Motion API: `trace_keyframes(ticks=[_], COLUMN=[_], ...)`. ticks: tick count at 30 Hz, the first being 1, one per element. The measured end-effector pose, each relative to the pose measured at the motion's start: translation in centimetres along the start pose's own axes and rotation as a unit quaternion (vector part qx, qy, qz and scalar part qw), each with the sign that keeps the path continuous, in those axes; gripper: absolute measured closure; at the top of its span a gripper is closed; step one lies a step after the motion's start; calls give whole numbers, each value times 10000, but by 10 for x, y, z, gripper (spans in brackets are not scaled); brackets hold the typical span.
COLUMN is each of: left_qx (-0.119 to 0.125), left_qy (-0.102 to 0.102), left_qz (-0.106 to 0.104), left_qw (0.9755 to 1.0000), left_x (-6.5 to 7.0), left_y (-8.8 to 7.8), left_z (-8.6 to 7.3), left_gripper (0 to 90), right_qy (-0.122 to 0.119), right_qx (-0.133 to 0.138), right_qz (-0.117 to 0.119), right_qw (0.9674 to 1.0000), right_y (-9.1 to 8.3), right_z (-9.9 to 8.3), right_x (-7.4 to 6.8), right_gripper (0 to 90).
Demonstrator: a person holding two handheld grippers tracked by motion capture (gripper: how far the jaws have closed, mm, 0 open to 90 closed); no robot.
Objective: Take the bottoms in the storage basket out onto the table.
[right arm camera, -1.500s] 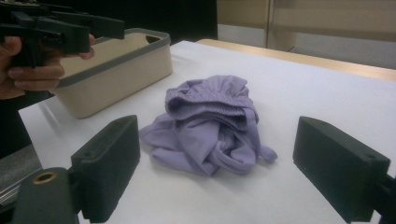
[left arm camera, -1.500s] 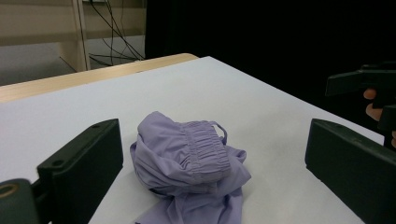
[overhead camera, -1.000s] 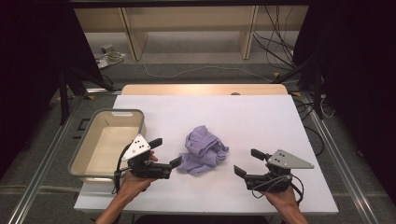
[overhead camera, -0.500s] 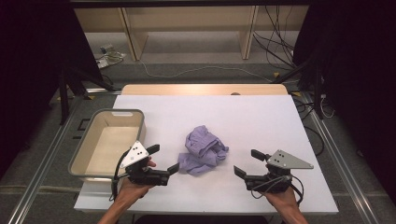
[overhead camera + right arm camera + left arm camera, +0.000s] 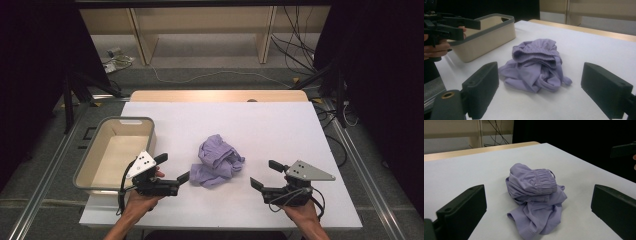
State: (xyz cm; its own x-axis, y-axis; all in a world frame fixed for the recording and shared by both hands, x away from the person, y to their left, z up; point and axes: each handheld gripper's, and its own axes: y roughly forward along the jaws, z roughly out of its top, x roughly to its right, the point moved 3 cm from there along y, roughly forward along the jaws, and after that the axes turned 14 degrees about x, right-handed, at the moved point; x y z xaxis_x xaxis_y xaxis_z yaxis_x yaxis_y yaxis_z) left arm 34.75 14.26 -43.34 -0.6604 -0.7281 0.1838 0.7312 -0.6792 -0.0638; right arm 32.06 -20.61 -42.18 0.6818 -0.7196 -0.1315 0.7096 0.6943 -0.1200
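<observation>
A crumpled lilac garment [image 5: 217, 160] with an elastic waistband lies in a heap near the middle of the white table [image 5: 260, 125]. My left gripper [image 5: 172, 167] stands open just to its left, jaws wide and empty, with one jaw tip close to the cloth's near-left edge. In the left gripper view the lilac garment [image 5: 535, 195] sits between and beyond the jaws. My right gripper [image 5: 263, 174] is open and empty, a short way right of the heap. The right gripper view has the garment [image 5: 536, 63] ahead and the left gripper [image 5: 461, 26] at upper left.
A beige bin [image 5: 87, 165] with a grey rim stands at the table's left edge, beside my left hand; the beige bin [image 5: 496, 30] looks empty. A wooden strip [image 5: 220, 95] runs along the far edge. Cables lie on the floor beyond.
My left gripper has drawn back toward the near edge and turned a little, so its jaw tip points at the cloth's near-left edge. The right gripper and the garment have stayed put.
</observation>
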Motion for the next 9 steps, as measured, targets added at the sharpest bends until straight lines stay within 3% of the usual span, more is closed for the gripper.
trace_keyframes(ticks=[9], left_qx=[-49], left_qy=[88], left_qz=[-24], left_qw=[9999], left_x=[1], left_y=[2], left_z=[-2], left_gripper=[0], right_qy=[15], right_qx=[-2], right_qz=[-6], right_qw=[10000], right_y=[0], right_z=[0], right_x=[0], right_gripper=[157])
